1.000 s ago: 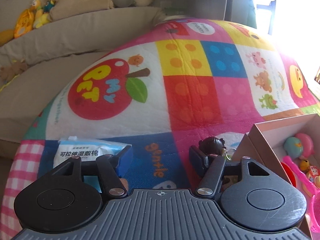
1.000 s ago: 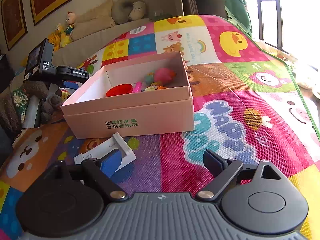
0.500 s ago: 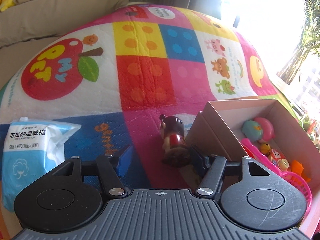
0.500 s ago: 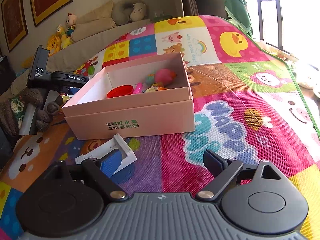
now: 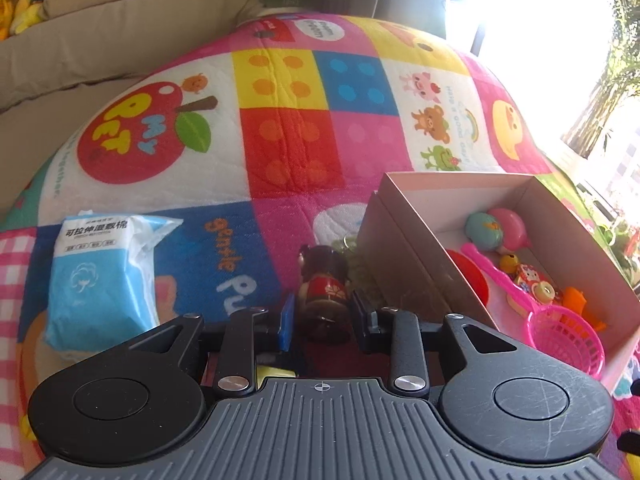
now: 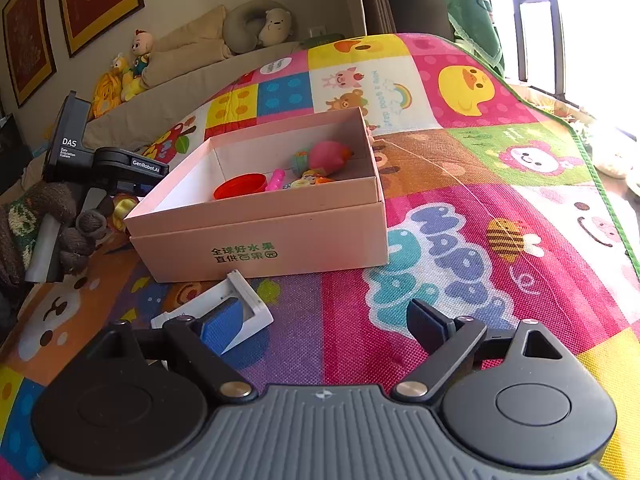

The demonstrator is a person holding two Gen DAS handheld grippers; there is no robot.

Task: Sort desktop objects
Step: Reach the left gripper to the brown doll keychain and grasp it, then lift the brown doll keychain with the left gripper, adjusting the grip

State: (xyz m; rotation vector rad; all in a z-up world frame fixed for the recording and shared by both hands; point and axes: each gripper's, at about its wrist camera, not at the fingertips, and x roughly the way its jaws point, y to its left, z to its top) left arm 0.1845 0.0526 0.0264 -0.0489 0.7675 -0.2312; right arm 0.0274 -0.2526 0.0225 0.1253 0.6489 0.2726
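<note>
My left gripper (image 5: 322, 316) is shut on a small doll keychain (image 5: 323, 290) with dark hair and a red body, just left of the pink box (image 5: 404, 276). The box holds a pink and teal ball toy (image 5: 496, 228), a red cup (image 5: 470, 276), a pink net scoop (image 5: 560, 332) and small figures. In the right wrist view the same box (image 6: 280, 236) stands ahead, and the left gripper body (image 6: 100, 160) shows at its left end. My right gripper (image 6: 324, 320) is open and empty above the mat, beside a white rectangular case (image 6: 240, 304).
A blue and white pack of cotton wipes (image 5: 100, 276) lies left of the left gripper. A colourful play mat (image 6: 460, 208) covers the surface. A beige sofa (image 5: 100, 40) with plush toys stands behind. The mat's green edge (image 6: 592, 168) runs at the right.
My left gripper has closed its jaws on the doll keychain, which earlier stood free between them. The right gripper has stayed still and open.
</note>
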